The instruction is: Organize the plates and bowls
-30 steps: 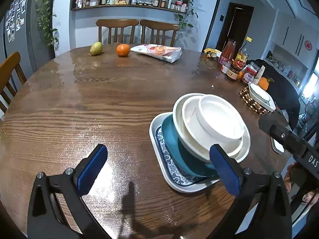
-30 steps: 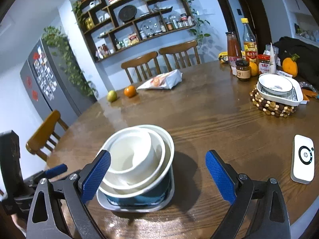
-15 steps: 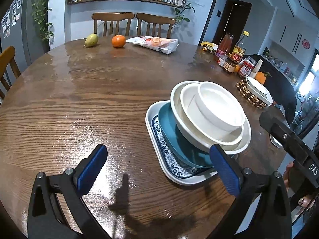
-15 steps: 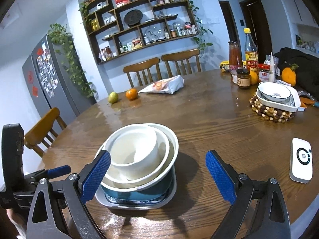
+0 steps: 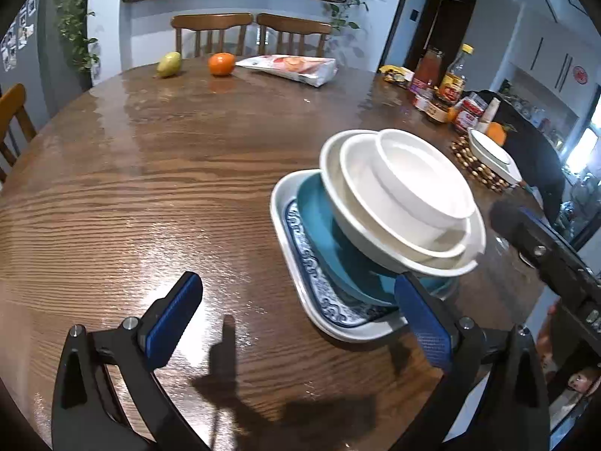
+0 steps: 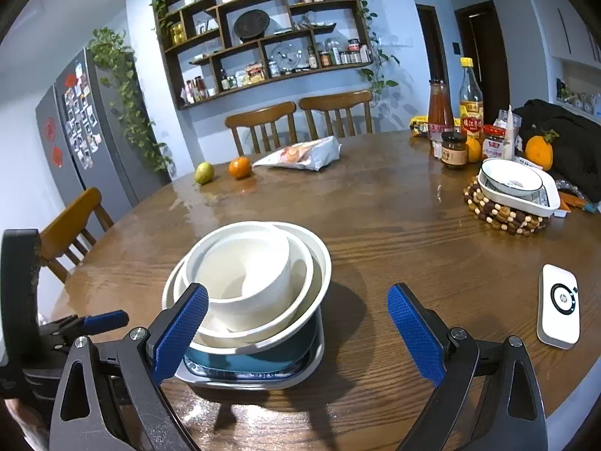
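A stack of dishes stands near the front of the round wooden table (image 5: 150, 173): a white rectangular plate with a blue pattern (image 5: 300, 282) at the bottom, a teal bowl (image 5: 330, 248) on it, then three nested white bowls (image 5: 405, 203), tilted. The same stack (image 6: 248, 285) fills the lower middle of the right wrist view. My left gripper (image 5: 296, 323) is open, its right finger beside the plate's near corner. My right gripper (image 6: 296, 327) is open too, its left finger in front of the stack's left side. Neither holds anything.
A second white dish set (image 6: 518, 188) rests on a beaded trivet at the right. Bottles and jars (image 6: 458, 127), oranges, a pear (image 6: 204, 173), a snack bag (image 6: 300, 156) and a white device (image 6: 557, 306) lie around. Chairs ring the table.
Both grippers have drifted slightly, so the stack sits a bit nearer and lower in both views. The dishes themselves have not moved, and both grippers stay open.
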The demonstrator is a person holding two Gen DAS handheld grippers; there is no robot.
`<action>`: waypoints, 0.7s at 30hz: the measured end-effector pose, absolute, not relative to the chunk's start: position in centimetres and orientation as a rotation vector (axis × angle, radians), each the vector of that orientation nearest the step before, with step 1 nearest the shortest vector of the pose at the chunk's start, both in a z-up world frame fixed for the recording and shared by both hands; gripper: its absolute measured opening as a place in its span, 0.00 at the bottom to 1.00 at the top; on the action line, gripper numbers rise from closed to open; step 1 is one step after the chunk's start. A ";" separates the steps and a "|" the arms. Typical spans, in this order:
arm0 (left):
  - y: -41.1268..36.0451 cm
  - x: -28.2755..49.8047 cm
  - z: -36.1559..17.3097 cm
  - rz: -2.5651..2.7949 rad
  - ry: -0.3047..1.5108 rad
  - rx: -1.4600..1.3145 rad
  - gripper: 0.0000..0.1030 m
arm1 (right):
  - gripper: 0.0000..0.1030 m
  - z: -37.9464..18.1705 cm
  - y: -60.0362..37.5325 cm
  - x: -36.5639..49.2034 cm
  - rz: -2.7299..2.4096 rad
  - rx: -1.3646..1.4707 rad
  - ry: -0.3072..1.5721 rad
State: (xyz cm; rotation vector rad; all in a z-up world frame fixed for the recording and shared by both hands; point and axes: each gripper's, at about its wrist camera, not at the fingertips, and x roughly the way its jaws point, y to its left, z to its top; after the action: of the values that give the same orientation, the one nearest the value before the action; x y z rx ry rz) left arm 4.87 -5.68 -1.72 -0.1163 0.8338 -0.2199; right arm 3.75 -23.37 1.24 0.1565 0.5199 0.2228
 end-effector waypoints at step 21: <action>-5.8 4.9 -1.1 -0.260 0.842 -0.123 0.99 | 0.94 1.5 -22.7 4.3 0.207 0.135 0.543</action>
State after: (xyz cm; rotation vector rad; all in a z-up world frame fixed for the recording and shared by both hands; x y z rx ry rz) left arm 4.88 -5.77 -1.10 -0.1226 0.8417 -0.2601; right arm 4.31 -22.72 1.45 0.1354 0.5431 0.2068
